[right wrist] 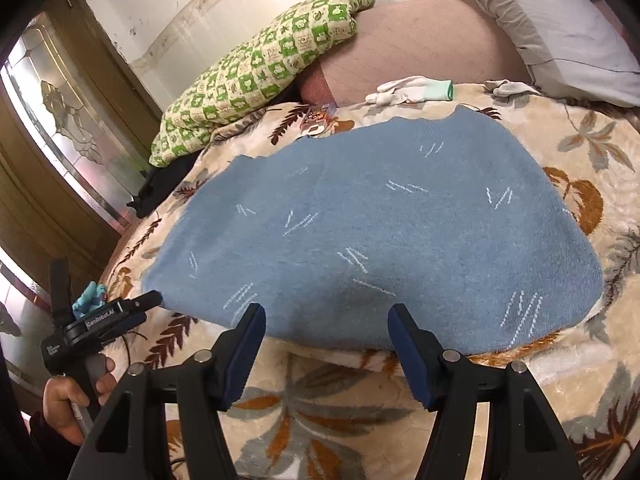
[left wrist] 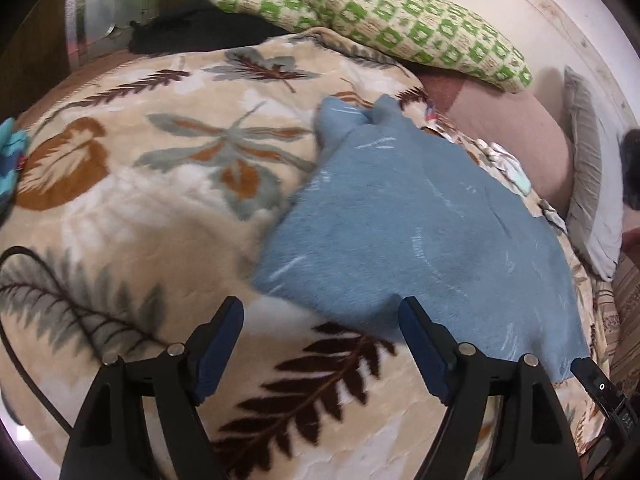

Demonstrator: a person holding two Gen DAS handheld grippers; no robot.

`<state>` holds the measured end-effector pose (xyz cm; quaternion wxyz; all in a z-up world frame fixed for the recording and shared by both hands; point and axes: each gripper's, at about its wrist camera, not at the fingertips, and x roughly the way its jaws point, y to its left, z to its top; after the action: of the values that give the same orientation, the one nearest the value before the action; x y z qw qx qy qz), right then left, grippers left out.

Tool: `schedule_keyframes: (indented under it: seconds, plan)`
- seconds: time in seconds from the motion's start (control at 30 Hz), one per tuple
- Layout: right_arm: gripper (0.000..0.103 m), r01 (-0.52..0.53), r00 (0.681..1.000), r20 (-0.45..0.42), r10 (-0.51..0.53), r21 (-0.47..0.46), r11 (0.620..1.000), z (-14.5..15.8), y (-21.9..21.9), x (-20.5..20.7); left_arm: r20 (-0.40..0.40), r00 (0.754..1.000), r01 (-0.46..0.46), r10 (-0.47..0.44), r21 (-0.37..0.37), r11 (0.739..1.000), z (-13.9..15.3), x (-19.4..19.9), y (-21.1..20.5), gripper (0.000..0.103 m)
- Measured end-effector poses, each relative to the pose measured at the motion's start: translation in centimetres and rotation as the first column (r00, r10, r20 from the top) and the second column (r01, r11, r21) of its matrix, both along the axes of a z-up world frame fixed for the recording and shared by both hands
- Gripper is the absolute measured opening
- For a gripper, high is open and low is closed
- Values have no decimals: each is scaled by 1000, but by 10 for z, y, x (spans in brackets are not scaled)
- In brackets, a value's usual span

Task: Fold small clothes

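A blue knitted garment [left wrist: 420, 232] with pale stitched dashes lies spread flat on a leaf-patterned blanket [left wrist: 132, 216] on a bed. My left gripper [left wrist: 320, 318] is open over the garment's near corner; the cloth edge lies between the jaws, close to the right finger, and no pad presses on it. My right gripper [right wrist: 328, 316] also stands open, its tips just above the near edge of the garment [right wrist: 380, 232]. In the right wrist view a hand [right wrist: 72, 396] holds the left gripper at the garment's left corner, one of its fingers [right wrist: 146, 301] next to the cloth.
A green-checked pillow [right wrist: 256, 76] and a pink bolster [right wrist: 420, 48] lie at the far side. White gloves [right wrist: 412, 90] and a grey pillow [right wrist: 560, 40] sit beyond the garment. A black garment [left wrist: 200, 32], a teal item [left wrist: 12, 148] and a black cable [left wrist: 24, 360] lie at the left.
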<state>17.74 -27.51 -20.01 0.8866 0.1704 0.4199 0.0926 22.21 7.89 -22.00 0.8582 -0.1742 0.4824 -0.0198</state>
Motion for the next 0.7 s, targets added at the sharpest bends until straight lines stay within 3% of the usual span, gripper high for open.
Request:
schedule_keyframes:
  seconds: [0.17,0.23,0.3,0.33,0.37,0.53,0.7]
  plan:
    - [65,27,1000,2,-27,27,999,-3,-15,4,4,1000,1,0,-101,995,-9,19,-4,81]
    - [50,35,999,-19,-35,12,999,-8,-18,7,25,1000,-3,7,-168,986,-13,25,-2,81]
    - [43,37,998,-58,-36,13,999,-18,-22,12,49,999,16,-6,-215,976,-15,30,-3,66]
    - [41,38,997,-73,-37,18,999,-22,-23,13,64,998,26,-11,-231,973,-15,32,-4,34]
    - [41,43,995,-86,-40,24,999,-25,-26,15,70,997,38,-21,-253,967,-16,35,-4,23]
    - [41,65,976,-214,-49,71,995,-53,-34,24,77,997,20,3,-292,956,-17,38,-3,12]
    - [40,84,970,-239,-49,140,987,-59,-44,25,170,984,88,-54,-200,976,12,29,-17,9]
